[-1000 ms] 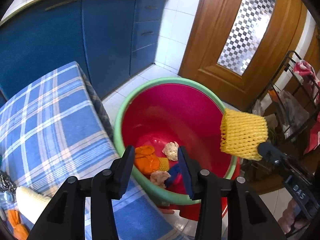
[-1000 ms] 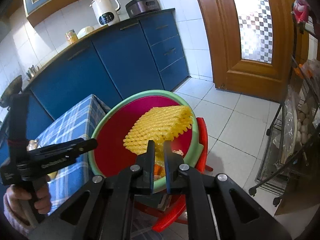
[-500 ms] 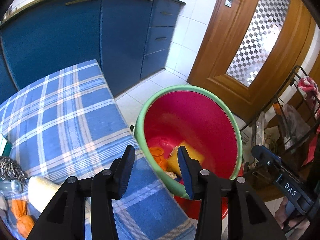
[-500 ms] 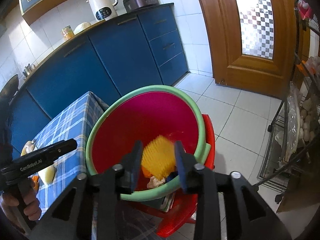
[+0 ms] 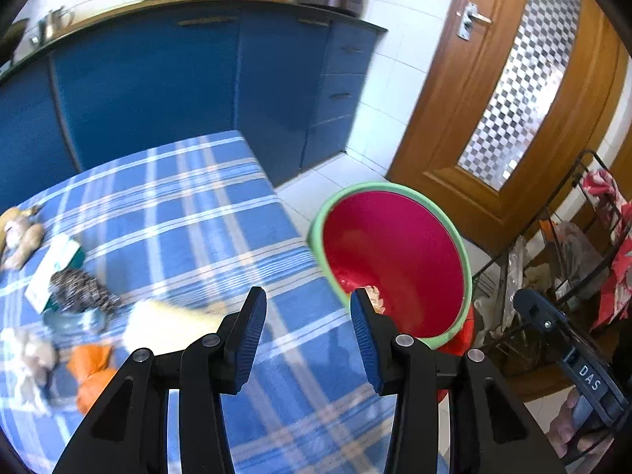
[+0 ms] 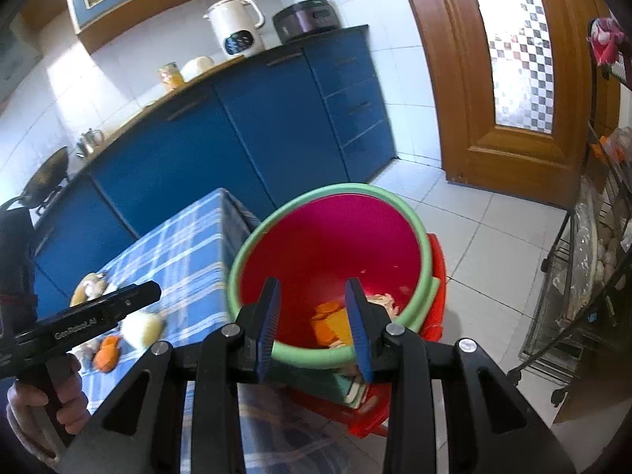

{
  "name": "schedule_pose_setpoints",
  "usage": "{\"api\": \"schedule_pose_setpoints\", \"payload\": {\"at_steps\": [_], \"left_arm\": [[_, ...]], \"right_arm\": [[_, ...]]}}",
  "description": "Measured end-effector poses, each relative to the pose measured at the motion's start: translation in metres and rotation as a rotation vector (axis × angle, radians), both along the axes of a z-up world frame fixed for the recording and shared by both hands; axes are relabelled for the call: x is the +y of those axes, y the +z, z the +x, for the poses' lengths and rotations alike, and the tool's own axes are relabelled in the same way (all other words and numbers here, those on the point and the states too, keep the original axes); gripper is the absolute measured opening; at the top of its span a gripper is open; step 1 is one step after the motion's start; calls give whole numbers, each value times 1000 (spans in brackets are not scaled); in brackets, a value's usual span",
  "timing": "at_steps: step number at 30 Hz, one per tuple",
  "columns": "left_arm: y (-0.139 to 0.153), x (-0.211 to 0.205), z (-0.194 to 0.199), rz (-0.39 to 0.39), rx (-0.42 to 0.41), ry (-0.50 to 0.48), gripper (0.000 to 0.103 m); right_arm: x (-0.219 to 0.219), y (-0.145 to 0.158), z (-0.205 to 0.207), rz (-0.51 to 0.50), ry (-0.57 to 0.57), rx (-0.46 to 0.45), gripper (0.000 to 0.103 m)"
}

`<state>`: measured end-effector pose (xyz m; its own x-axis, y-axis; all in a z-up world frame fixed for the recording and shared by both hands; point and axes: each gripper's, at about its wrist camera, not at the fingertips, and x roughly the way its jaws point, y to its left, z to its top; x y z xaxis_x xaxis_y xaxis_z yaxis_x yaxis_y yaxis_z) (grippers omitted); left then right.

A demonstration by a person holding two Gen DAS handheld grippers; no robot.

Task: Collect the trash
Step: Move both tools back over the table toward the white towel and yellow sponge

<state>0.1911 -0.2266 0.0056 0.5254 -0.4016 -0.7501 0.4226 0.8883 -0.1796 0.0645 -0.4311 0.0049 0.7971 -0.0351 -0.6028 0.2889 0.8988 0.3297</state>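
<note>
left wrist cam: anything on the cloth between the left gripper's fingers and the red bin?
No. In the left wrist view, only bare blue plaid tablecloth lies between the open left gripper and the green-rimmed red plastic bin.

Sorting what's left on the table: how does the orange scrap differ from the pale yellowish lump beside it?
Colour: the orange scrap is bright orange; the pale lump is creamy yellow-white.
Size: the orange scrap looks smaller than the pale lump.
Place: the orange scrap lies nearer the table's front edge, while the pale lump sits closer to the red bucket.
Both rest on the blue checked cloth, outside the bucket, touched by neither tool.
</note>
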Motion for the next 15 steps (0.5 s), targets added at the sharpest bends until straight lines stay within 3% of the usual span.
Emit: {"api": "schedule_pose_setpoints", "payload": {"at_steps": [15], "left_arm": [[32, 90, -35, 21, -68, 183, 46]], "right_arm": [[58, 28, -24, -6, 96, -63, 38]]}}
